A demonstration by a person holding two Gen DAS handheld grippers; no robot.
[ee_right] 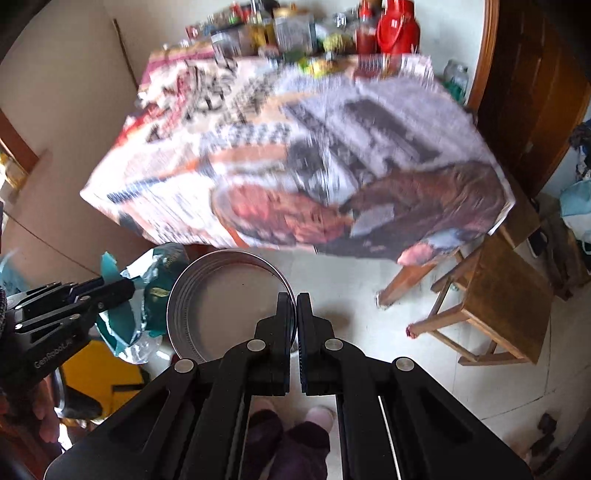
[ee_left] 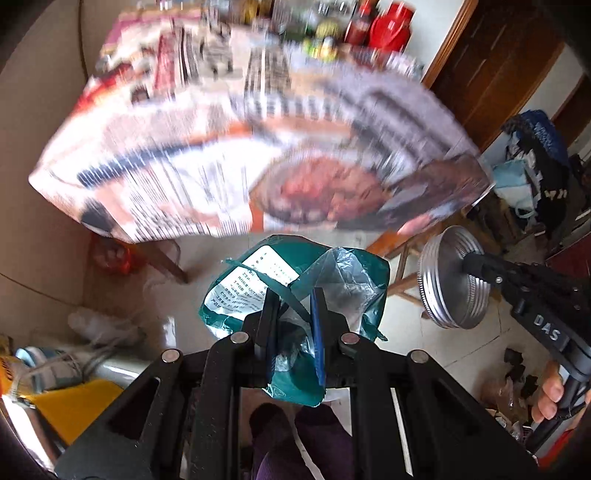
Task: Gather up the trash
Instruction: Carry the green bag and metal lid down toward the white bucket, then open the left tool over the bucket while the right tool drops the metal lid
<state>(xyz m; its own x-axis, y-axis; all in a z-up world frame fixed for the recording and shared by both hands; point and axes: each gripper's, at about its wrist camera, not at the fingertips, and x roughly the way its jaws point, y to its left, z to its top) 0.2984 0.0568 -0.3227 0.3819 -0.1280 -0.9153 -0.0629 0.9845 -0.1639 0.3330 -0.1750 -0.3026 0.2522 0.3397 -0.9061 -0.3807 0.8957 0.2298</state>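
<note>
Left tongs [ee_left: 293,310] pinch crinkled teal foil wrapper [ee_left: 295,280]; right tongs [ee_right: 296,306] grip round ribbed metal lid [ee_right: 221,306]

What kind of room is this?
Most likely the eating corner of a home. A table covered in printed paper holds a crowd of jars and bottles beside a red thermos jug. A low wooden stool stands on the pale tiled floor.

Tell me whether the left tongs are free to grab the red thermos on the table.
Probably not: the left tongs are clamped on a green wrapper, below the table edge, far from the thermos.
</note>
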